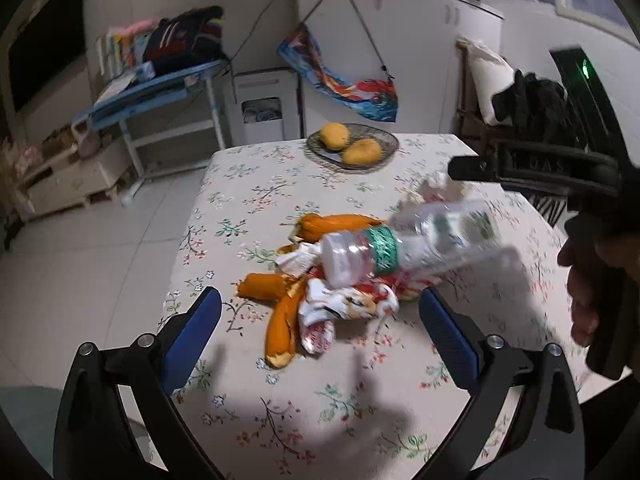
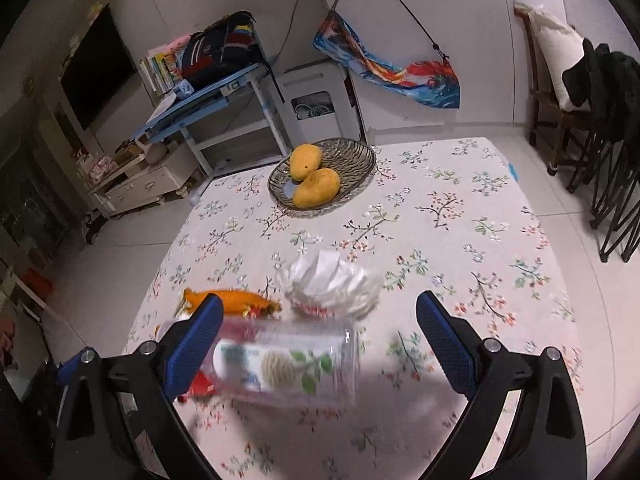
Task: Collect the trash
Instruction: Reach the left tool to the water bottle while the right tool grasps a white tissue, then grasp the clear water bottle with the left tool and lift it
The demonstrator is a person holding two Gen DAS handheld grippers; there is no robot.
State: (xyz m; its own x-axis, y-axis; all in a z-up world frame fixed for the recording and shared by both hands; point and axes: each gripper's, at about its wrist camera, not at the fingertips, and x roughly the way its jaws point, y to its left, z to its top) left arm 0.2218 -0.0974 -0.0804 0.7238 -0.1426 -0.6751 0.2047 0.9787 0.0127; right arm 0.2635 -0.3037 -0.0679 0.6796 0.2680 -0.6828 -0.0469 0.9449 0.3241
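Observation:
A clear plastic bottle (image 1: 404, 246) with a green label lies tilted and blurred over a pile of trash: orange peels (image 1: 280, 320), crumpled wrappers (image 1: 348, 304) and white tissue (image 1: 298, 260). My left gripper (image 1: 320, 320) is open, its blue pads on either side of the pile. In the right wrist view the bottle (image 2: 280, 364) is blurred between the open pads of my right gripper (image 2: 320, 324), not gripped. A crumpled white tissue (image 2: 332, 280) and an orange peel (image 2: 236, 300) lie just beyond it. The right gripper body (image 1: 560, 176) shows at the right of the left wrist view.
The table has a floral cloth (image 2: 460, 220). A woven bowl (image 2: 352, 160) with two mangoes (image 2: 316, 188) stands at the far side. Folding chairs (image 2: 616, 160) stand at the right, a blue desk (image 2: 208, 100) and a cabinet beyond.

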